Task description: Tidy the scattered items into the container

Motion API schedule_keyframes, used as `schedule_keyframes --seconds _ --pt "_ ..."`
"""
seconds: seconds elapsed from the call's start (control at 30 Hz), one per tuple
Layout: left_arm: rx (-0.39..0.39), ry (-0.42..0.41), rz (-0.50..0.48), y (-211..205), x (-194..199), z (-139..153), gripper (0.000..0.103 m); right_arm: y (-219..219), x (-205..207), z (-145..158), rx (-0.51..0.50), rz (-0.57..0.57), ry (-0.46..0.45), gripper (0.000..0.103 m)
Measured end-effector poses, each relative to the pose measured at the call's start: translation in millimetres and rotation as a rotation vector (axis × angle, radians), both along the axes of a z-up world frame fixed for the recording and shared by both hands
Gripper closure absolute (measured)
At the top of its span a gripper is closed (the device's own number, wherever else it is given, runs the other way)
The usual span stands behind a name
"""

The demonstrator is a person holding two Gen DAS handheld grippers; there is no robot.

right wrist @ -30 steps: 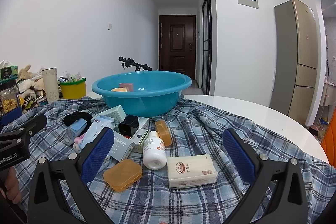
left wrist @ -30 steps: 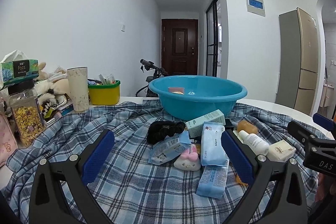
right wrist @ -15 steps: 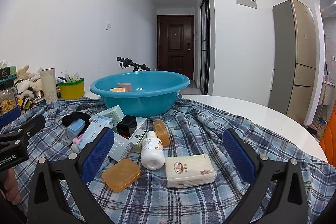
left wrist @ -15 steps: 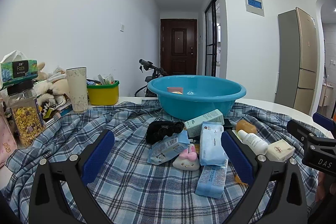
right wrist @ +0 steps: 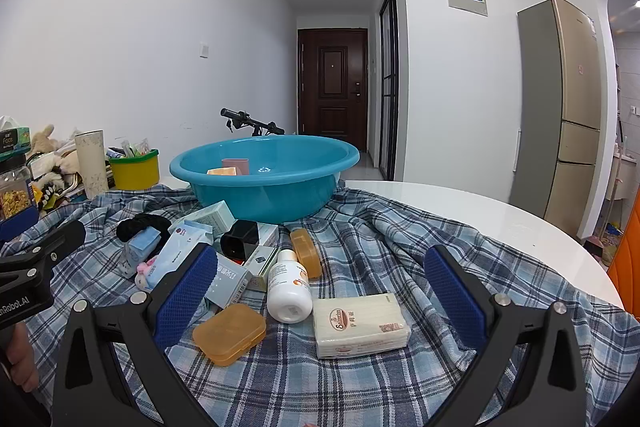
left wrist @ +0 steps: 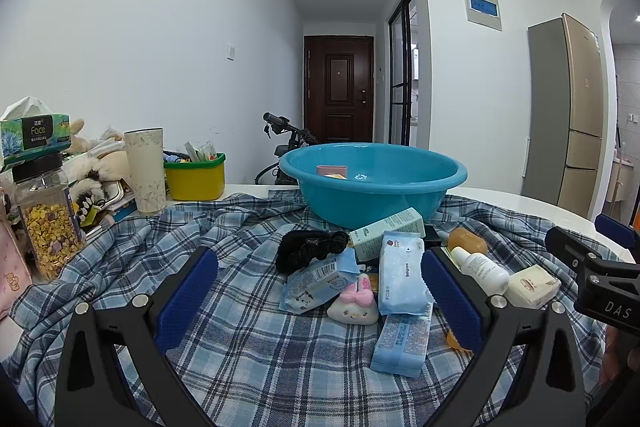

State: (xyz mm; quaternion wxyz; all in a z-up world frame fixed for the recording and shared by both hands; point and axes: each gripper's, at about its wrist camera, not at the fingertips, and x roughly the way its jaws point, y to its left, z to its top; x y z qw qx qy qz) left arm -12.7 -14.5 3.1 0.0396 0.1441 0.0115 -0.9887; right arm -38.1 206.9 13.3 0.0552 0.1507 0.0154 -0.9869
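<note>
Both grippers hang spread wide, gripping nothing. Left gripper (left wrist: 320,291) frames the wipes pack (left wrist: 401,277) and bunny toy (left wrist: 354,303); right gripper (right wrist: 320,287) frames the tissue pack (right wrist: 360,325). Blue basin (right wrist: 264,183) sits straight ahead, beyond the clutter.

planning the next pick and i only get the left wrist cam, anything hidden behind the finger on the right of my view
Observer: Yes, a flat orange pill case lies on the cloth, beside the white bottle.
Operator: right gripper holding anything
Observer: No. The right gripper is open and empty, and the tissue pack lies just ahead of it.
Operator: anything else i cant see
Observer: A black box sits among white cartons in front of the basin.
</note>
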Motion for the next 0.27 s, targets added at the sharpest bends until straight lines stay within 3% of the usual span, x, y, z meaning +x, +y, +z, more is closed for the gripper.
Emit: schedule_keyframes --seconds 0.27 --pt "0.0 0.0 0.0 -0.3 -0.1 0.0 0.0 0.2 0.1 0.1 0.0 -0.002 0.0 0.0"
